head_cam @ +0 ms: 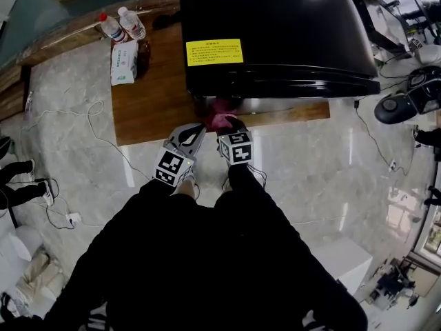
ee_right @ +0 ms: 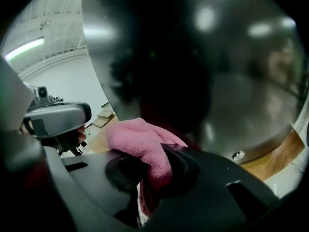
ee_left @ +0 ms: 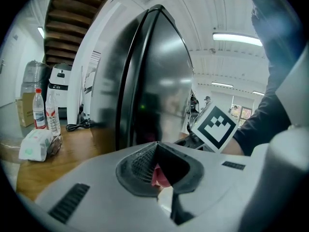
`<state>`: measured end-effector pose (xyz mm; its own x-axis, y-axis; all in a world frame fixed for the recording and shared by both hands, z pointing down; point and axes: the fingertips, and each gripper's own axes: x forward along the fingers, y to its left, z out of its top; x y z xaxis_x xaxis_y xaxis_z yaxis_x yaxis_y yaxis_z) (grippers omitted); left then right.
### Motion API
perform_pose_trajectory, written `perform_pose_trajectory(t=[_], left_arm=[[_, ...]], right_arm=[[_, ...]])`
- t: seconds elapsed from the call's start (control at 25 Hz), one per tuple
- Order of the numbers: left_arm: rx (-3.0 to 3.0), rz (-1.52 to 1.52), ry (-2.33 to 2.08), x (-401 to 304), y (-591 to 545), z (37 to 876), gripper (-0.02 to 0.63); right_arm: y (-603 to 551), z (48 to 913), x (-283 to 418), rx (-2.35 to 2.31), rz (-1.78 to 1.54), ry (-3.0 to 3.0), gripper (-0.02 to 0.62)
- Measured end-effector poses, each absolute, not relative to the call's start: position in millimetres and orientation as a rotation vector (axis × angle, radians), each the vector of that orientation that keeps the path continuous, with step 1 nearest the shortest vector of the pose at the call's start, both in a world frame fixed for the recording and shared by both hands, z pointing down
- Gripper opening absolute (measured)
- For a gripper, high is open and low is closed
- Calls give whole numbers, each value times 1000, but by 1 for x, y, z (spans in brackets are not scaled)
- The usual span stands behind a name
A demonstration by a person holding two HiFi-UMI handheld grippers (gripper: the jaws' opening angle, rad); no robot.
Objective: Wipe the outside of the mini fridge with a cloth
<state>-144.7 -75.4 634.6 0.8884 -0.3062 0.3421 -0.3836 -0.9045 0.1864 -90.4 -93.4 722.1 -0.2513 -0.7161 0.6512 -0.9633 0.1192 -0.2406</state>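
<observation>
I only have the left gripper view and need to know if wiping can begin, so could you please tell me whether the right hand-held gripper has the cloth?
Observer: Yes, the right hand-held gripper is shut on a pink cloth, which bunches up above its jaws in front of the fridge door.
Operator: Thank you. Is there anything on top of the fridge?
Observer: A yellow label is stuck near the front edge of its black top.
</observation>
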Motion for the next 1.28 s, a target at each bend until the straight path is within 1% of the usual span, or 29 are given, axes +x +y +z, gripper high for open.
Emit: perform_pose_trajectory(t=[0.12, 0.24, 0.48, 0.64, 0.92, 1.12, 1.28], left_arm=[[2796, 456, -572, -149, -69, 631, 6], [2786, 445, -621, -151, -60, 621, 6], [2792, 359, -759, -138, -31, 578, 6], [2812, 289, -791, -106, -6, 541, 6], [2891, 122, -794, -20, 25, 469, 6], [2941, 40, -792, 31, 40, 424, 6], [2989, 3, -793, 64, 42, 390, 6]], right_arm=[[-90, 730, -89, 1598, 939, -2042, 54], [-77, 721, -91, 1539, 937, -2091, 54], [-35, 656, -76, 1422, 762, -2253, 54], [-2, 598, -37, 1447, 650, -2324, 54], [30, 499, 53, 1605, 508, -2423, 54], [43, 434, 112, 1750, 404, -2455, 55], [38, 398, 149, 1824, 359, -2472, 55]])
